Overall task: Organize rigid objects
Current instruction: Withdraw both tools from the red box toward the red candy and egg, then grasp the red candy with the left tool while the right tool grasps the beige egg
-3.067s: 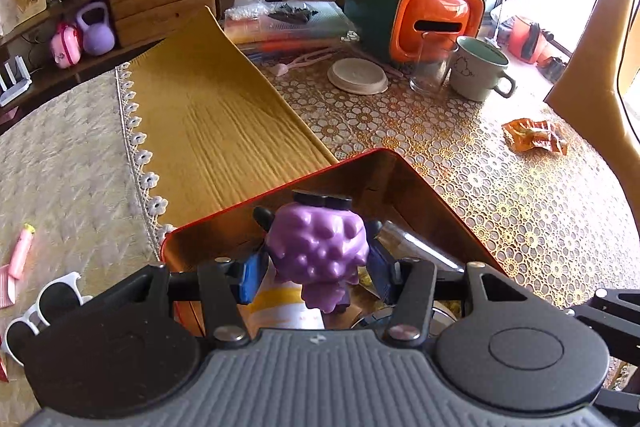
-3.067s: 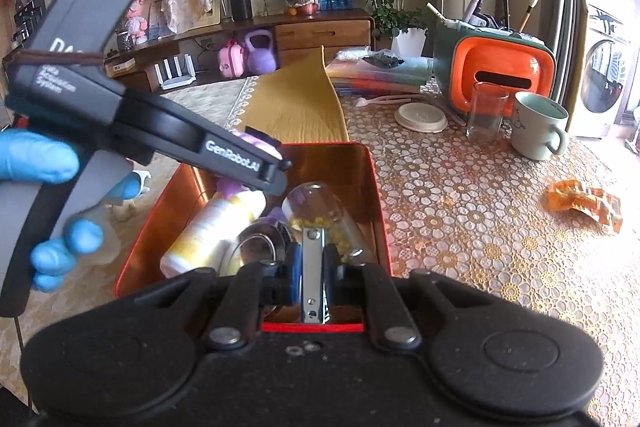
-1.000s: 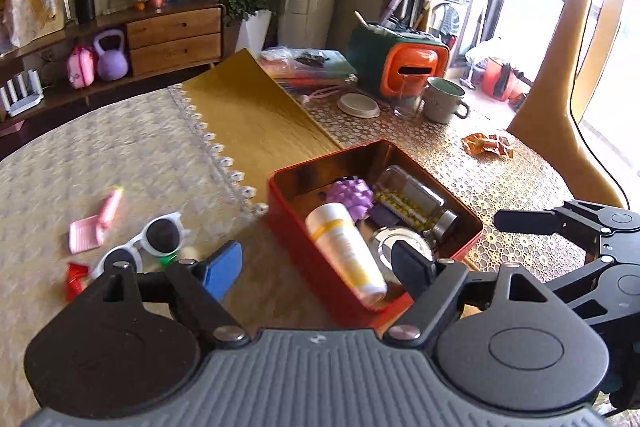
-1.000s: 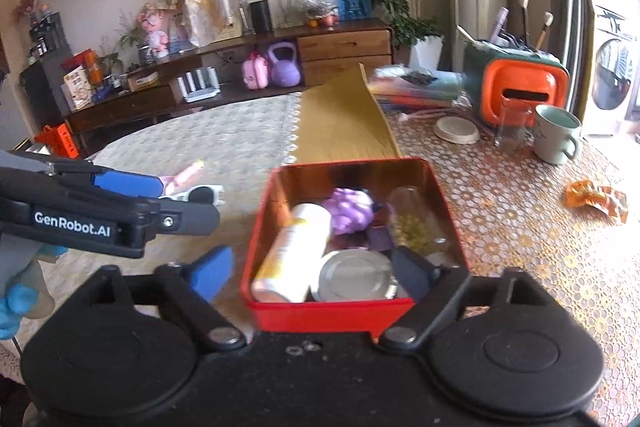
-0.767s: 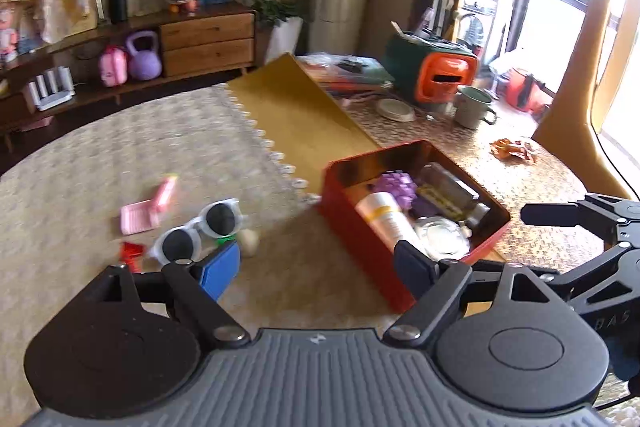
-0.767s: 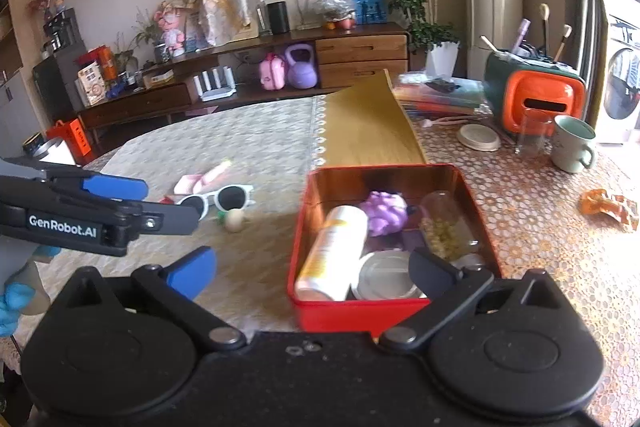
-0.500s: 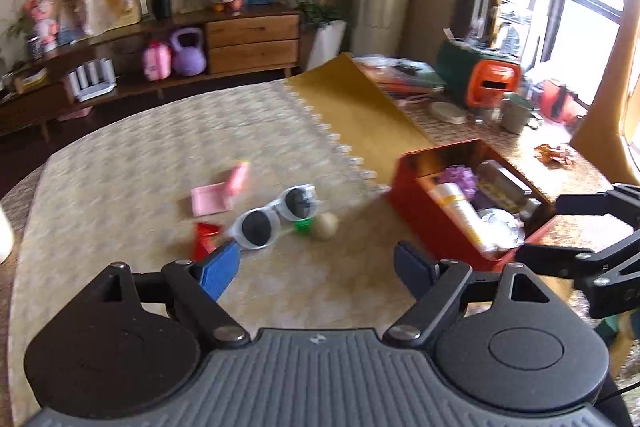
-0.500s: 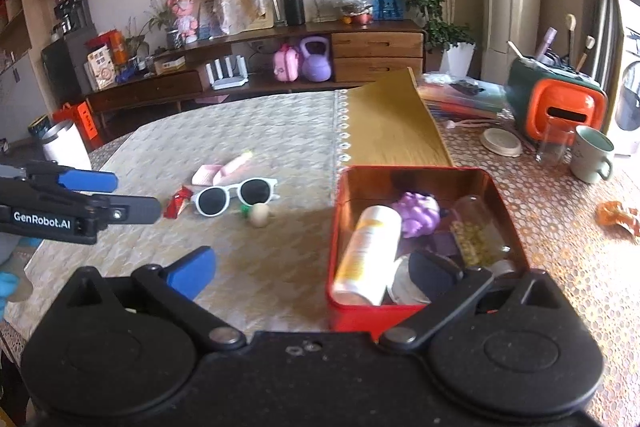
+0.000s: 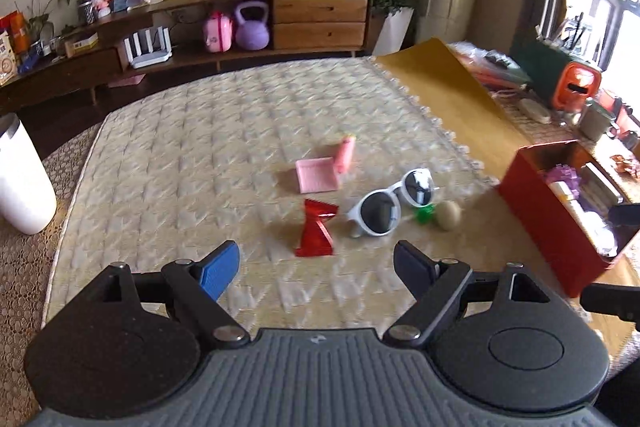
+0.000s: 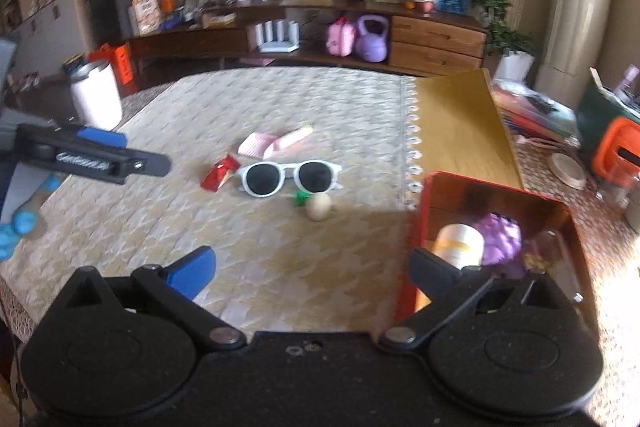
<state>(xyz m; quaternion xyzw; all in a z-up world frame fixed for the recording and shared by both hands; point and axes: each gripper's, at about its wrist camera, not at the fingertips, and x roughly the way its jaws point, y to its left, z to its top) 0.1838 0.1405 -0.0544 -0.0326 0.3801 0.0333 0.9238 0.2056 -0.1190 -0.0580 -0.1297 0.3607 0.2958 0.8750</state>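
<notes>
Both tools have swung away from the red tin (image 9: pixel 560 235) toward the loose items on the cream cloth of the counter (image 9: pixel 180 155); a second ago the tin filled the middle of both views, now it sits at their right edge. The right tool's jaws have just been opening, with nothing between them.

Going left to right: the left tool (image 9: pixel 316 263) has its jaws well apart and empty, pointing down at the cluster just ahead. One red wrapper (image 9: pixel 316 227) lies nearest, almost straight ahead of it. Behind that lies one pink tray (image 9: pixel 316 175) with one pink tube (image 9: pixel 345 154) touching its far corner. One pair of white sunglasses (image 9: pixel 390 203) lies a little to the right, its long axis running diagonally, far-right to near-left. Just beside them are one small green piece (image 9: pixel 424 214) and one beige ball (image 9: pixel 448 214).

The right tool (image 10: pixel 312 267) is spread fully and empty, nearer the tin, which holds a yellow-and-white bottle (image 10: pixel 460 243) and a purple toy (image 10: pixel 500 233). The left tool looks nearer the wrapper.
</notes>
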